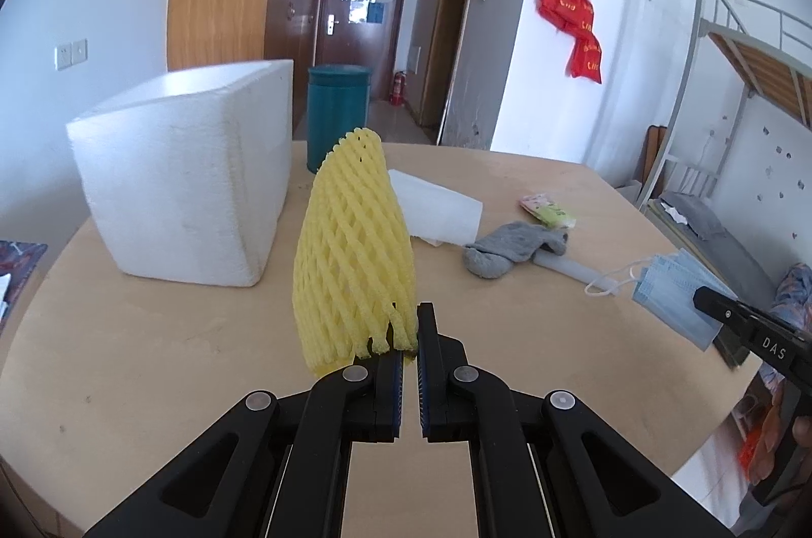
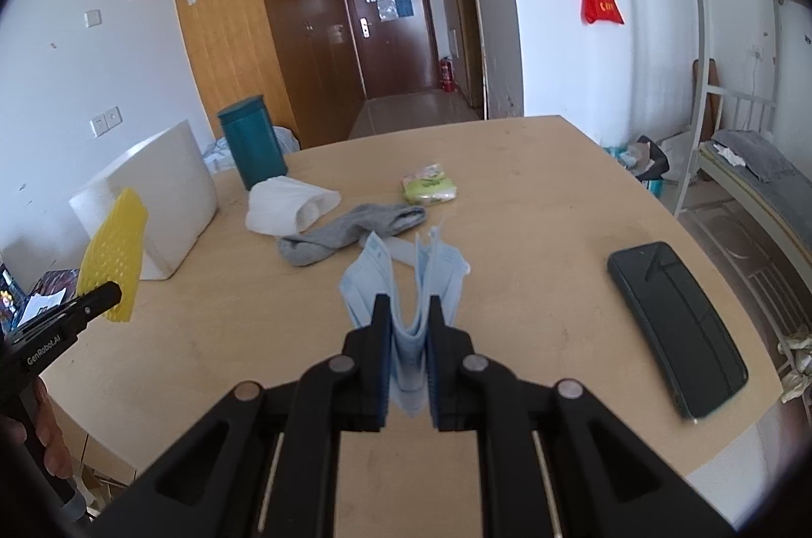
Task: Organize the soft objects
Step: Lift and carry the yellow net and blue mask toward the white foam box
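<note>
Left gripper (image 1: 411, 330) is clamped on the yellow foam net (image 1: 355, 243), which rises toward 12 o'clock. Right gripper (image 2: 410, 314) pinches the blue masks (image 2: 406, 279). Beyond, at 12 on the table (image 2: 533, 193), lies a grey sock (image 2: 345, 231); a foam box (image 1: 188, 167) stands at 10.

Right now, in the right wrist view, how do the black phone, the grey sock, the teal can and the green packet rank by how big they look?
1. black phone, though it lies nearest the camera.
2. grey sock and teal can look alike; no ranking.
3. green packet, smallest.
</note>
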A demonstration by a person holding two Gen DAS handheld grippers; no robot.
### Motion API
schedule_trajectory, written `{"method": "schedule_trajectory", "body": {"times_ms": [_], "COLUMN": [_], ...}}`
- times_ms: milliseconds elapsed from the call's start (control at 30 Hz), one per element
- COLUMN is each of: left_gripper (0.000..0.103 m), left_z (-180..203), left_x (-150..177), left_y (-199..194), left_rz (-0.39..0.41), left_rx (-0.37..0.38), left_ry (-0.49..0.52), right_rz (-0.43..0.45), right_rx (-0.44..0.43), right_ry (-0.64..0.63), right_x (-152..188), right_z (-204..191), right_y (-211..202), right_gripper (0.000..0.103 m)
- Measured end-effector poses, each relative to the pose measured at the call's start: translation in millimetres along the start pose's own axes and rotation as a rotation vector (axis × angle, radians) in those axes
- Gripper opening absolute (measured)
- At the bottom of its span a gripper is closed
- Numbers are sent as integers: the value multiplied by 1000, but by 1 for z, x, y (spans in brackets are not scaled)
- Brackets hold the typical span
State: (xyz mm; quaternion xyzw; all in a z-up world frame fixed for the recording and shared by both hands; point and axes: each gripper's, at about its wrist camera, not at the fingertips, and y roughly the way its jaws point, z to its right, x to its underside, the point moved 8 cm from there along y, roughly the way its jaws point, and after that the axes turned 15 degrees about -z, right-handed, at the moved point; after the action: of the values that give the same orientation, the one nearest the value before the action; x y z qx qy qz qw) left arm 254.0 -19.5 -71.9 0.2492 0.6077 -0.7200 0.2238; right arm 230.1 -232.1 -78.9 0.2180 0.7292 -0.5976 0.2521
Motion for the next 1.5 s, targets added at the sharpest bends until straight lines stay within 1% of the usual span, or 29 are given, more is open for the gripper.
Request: {"method": "schedule_trajectory", "body": {"times_ms": [200,400,700,867,1067,1200,1500], "left_gripper": [5,5,5,5,5,5,5], "left_z": [7,16,20,19,5,-2,-23], "left_x": [17,31,60,75,82,88,93], "left_y": [-22,-47,-101,-127,-154,-166,-176], "left_rz": [28,68,154,202,262,284,307], "left_rx": [-1,-4,-10,-30,-76,-96,-154], "left_ry": [15,32,43,47,31,13,-27], "right_rz": [36,88,162,211,244,259,273], "right_rx": [-15,-28,-59,-88,-123,-144,-190], "right_ry": [-20,-43,-105,-147,-199,-223,-256], "right_x": [12,26,51,60,63,62,58], "right_z": [-14,-26,-55,-75,-99,-112,-135], "right_y": [-20,-50,-90,-110,-120,-121,-117], "right_gripper": [14,14,14,14,14,14,14]}}
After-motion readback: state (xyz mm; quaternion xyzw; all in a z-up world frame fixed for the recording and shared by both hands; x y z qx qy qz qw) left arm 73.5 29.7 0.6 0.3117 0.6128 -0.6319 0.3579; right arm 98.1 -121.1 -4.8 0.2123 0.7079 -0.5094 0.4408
